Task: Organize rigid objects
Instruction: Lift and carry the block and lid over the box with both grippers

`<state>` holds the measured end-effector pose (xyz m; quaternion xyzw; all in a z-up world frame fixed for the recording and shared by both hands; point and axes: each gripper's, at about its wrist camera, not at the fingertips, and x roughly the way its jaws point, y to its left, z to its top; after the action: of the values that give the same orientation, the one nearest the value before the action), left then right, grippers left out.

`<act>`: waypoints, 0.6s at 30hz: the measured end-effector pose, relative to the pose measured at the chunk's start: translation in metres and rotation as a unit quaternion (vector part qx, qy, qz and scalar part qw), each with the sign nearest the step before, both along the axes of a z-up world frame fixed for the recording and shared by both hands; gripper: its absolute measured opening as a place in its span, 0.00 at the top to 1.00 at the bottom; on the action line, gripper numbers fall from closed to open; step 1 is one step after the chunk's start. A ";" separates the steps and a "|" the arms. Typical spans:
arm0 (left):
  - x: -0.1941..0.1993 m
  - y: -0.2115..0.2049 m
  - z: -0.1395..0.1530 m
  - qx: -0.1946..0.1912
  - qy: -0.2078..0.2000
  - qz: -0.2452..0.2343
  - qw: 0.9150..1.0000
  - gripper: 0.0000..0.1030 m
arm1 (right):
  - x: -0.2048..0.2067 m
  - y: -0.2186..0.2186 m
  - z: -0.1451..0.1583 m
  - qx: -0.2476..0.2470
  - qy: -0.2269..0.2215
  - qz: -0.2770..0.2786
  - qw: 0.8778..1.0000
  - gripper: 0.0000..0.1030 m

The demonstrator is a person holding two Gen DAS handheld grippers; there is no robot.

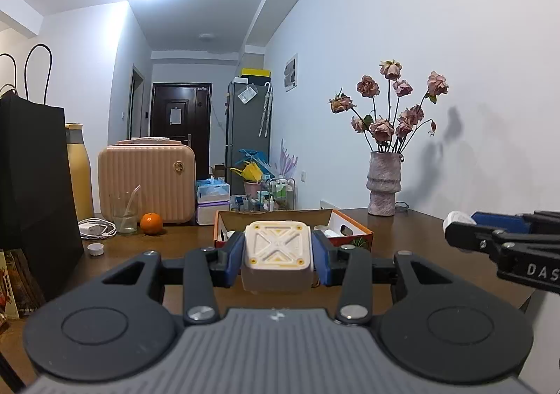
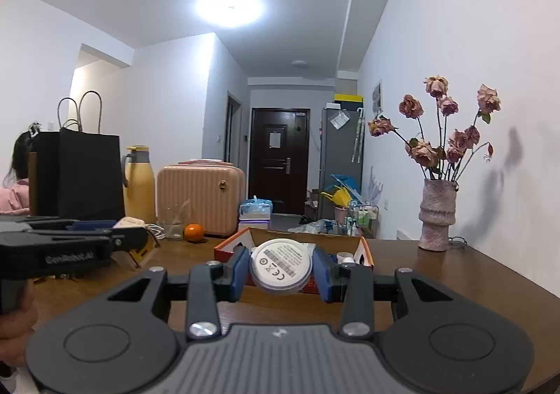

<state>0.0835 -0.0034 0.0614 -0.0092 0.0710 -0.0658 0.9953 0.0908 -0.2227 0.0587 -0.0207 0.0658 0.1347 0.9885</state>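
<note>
My left gripper [image 1: 277, 255] is shut on a cream square device [image 1: 276, 250] with an X-ribbed face, held above the brown table in front of an open orange cardboard box [image 1: 353, 231]. My right gripper [image 2: 281, 269] is shut on a white round device [image 2: 281, 267] with a printed label, held just before the same box [image 2: 231, 248]. The box holds several small white items. The right gripper shows at the right of the left wrist view [image 1: 455, 224]. The left gripper shows at the left of the right wrist view [image 2: 136, 236], holding the cream device.
On the table [image 1: 420, 247] stand a vase of dried roses [image 1: 383, 185], an orange [image 1: 151, 223], a glass [image 1: 124, 212], a white charger with cable [image 1: 94, 228], a bottle cap [image 1: 95, 249], a pink case [image 1: 147, 180], a yellow flask [image 2: 139, 184] and a black bag [image 1: 35, 166].
</note>
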 end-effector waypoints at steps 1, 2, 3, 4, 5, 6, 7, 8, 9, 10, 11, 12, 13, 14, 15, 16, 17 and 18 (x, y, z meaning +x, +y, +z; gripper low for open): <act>0.000 0.000 0.000 0.000 0.000 0.000 1.000 0.60 | 0.000 0.000 -0.001 0.002 0.001 -0.001 1.000 0.62; 0.000 0.000 0.000 0.000 0.000 0.000 1.000 0.60 | 0.001 0.001 -0.002 0.003 0.002 0.000 1.000 0.63; 0.000 0.000 0.000 0.000 0.001 -0.001 1.000 0.60 | 0.001 0.001 -0.003 0.004 0.002 0.000 1.000 0.62; 0.001 0.000 0.000 0.000 0.002 -0.002 1.000 0.60 | 0.002 0.001 -0.003 0.006 0.002 0.000 1.000 0.62; 0.003 -0.001 0.000 0.000 0.004 -0.003 1.000 0.60 | 0.004 0.000 -0.004 0.008 0.003 0.000 1.000 0.62; 0.006 -0.001 0.000 0.002 0.005 -0.005 1.000 0.60 | 0.006 -0.001 -0.006 0.009 0.005 0.000 1.000 0.62; 0.011 -0.003 0.000 0.003 0.006 -0.008 1.000 0.60 | 0.011 -0.002 -0.008 0.012 0.008 -0.002 1.000 0.62; 0.017 -0.005 0.001 0.004 0.006 -0.012 1.000 0.60 | 0.016 -0.003 -0.009 0.013 0.012 -0.003 1.000 0.62; 0.024 -0.006 0.001 0.006 0.006 -0.017 1.000 0.60 | 0.022 -0.004 -0.010 0.013 0.016 -0.003 1.000 0.62; 0.033 -0.008 0.002 0.010 0.007 -0.023 1.000 0.60 | 0.031 -0.007 -0.011 0.014 0.020 -0.004 1.000 0.62; 0.045 -0.010 0.004 0.012 0.008 -0.027 1.000 0.60 | 0.039 -0.009 -0.011 0.017 0.022 -0.004 1.000 0.62; 0.056 -0.012 0.006 0.013 0.007 -0.032 0.999 0.60 | 0.048 -0.012 -0.010 0.020 0.025 -0.002 1.000 0.62; 0.069 -0.014 0.008 0.014 0.007 -0.037 0.999 0.60 | 0.061 -0.016 -0.009 0.025 0.029 -0.003 0.999 0.62; 0.081 -0.017 0.010 0.014 0.009 -0.038 0.999 0.60 | 0.073 -0.020 -0.007 0.029 0.034 -0.004 0.999 0.62; 0.096 -0.020 0.013 0.014 0.011 -0.038 0.999 0.60 | 0.085 -0.023 -0.005 0.032 0.039 -0.003 0.999 0.62; 0.111 -0.022 0.015 0.015 0.013 -0.040 0.999 0.60 | 0.102 -0.027 -0.001 0.035 0.047 0.001 0.998 0.62; 0.129 -0.024 0.019 0.014 0.020 -0.039 0.999 0.60 | 0.116 -0.030 0.002 0.037 0.052 0.004 0.998 0.62; 0.146 -0.026 0.023 0.011 0.026 -0.039 0.999 0.60 | 0.134 -0.033 0.005 0.036 0.056 0.007 0.998 0.62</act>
<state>0.2296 -0.0294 0.0841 0.0031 0.0983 -0.1030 0.9898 0.2247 -0.2554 0.0638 0.0226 0.1163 0.1451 0.9823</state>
